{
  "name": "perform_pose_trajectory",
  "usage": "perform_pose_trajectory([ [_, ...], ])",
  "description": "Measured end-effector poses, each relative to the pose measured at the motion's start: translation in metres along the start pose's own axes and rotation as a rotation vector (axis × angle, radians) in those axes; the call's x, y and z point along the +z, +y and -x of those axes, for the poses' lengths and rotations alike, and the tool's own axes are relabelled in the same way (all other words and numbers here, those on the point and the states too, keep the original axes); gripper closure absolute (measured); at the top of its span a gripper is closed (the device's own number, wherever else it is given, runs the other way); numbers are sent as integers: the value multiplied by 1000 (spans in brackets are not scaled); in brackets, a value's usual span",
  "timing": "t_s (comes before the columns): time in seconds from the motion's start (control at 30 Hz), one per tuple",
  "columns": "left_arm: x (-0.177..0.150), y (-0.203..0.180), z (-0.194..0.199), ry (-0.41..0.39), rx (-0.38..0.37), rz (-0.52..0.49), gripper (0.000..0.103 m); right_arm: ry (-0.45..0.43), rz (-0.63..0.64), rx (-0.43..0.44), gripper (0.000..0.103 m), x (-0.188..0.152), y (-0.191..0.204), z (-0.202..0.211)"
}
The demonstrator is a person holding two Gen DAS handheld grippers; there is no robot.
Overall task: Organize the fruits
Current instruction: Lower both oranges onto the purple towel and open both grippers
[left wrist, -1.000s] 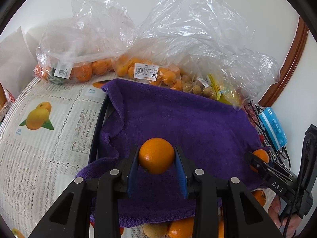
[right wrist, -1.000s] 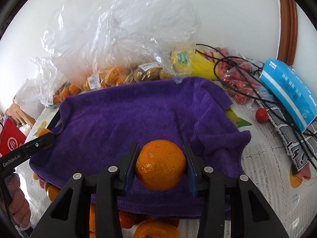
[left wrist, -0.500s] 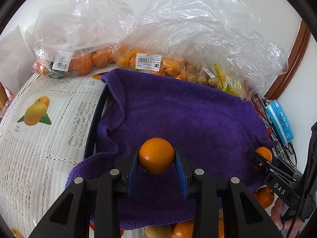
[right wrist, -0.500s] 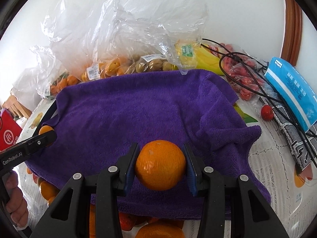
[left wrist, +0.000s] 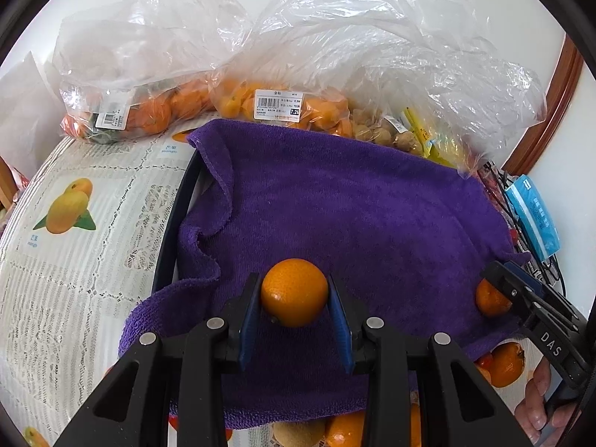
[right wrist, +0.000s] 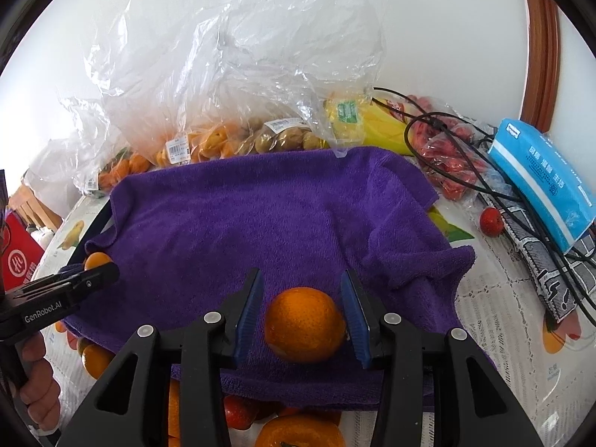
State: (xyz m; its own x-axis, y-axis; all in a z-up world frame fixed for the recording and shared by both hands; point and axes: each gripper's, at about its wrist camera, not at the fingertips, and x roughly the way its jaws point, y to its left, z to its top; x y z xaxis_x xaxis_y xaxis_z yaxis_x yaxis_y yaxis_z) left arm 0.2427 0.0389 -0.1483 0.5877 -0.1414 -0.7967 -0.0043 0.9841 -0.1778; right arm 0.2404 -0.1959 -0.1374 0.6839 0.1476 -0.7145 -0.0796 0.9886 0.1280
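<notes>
My left gripper is shut on a small orange and holds it over the near part of the purple towel. My right gripper is open, its blue pads apart from a larger orange that lies on the purple towel between them. In the left wrist view the right gripper shows at the right edge with that orange beside it. In the right wrist view the left gripper shows at the left with its orange.
Plastic bags of oranges, kumquats and brown fruit stand behind the towel. Loose oranges and red fruit lie at the near edge. A blue tissue pack, black cables and a red fruit are at the right.
My right gripper has opened and its orange has dropped onto the towel between the fingers. Both grippers have moved slightly forward over the towel. The left still holds its orange.
</notes>
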Motion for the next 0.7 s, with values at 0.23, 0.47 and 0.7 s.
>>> perform_pose_trajectory([
  [0.23,0,4,4,-12,-22,24,70,-42,-29,6,32,3,-4,11],
  [0.47,0,6,18,-60,-31,38,50,-59,-50,-1,25,6,-6,17],
  [0.7,-2,1,27,-99,-24,13,42,-136,-35,-22,24,6,-10,29],
])
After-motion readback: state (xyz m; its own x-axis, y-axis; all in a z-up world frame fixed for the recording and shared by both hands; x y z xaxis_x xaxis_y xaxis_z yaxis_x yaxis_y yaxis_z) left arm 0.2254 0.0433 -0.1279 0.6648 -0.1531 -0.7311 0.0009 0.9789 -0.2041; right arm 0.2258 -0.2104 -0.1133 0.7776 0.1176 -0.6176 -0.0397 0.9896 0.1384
